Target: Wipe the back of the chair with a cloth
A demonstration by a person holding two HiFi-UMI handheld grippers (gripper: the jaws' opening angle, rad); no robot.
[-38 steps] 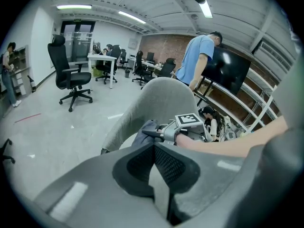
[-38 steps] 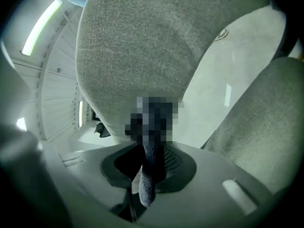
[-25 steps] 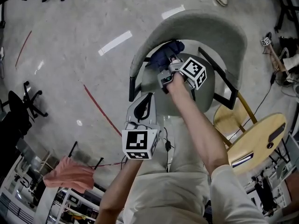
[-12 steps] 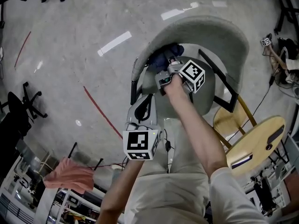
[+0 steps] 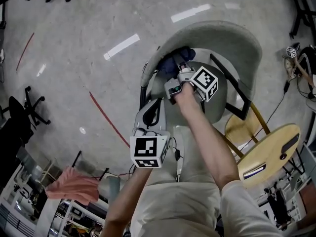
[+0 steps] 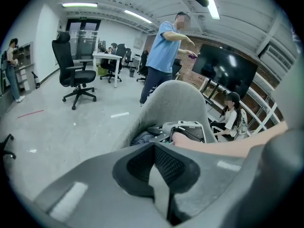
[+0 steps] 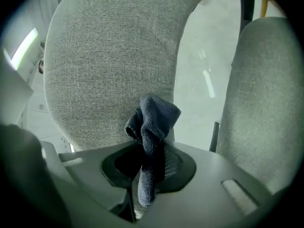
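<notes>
cloth (image 5: 177, 56) mostly hidden behind right gripper (image 5: 178, 77) from above | chair (image 7: 114, 56) back's top cut by upper edge (right gripper view) | cloth touching chair back or not: cannot tell

Your cloth (image 7: 153, 127): dark blue, bunched, standing up from jaws of your right gripper (image 7: 142, 172), close before chair (image 7: 114, 56) back; contact unclear. Chair: grey fabric, curved back, upright.

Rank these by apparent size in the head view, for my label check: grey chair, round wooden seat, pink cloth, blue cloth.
1. grey chair
2. round wooden seat
3. pink cloth
4. blue cloth, partly hidden by the right hand-held gripper
</notes>
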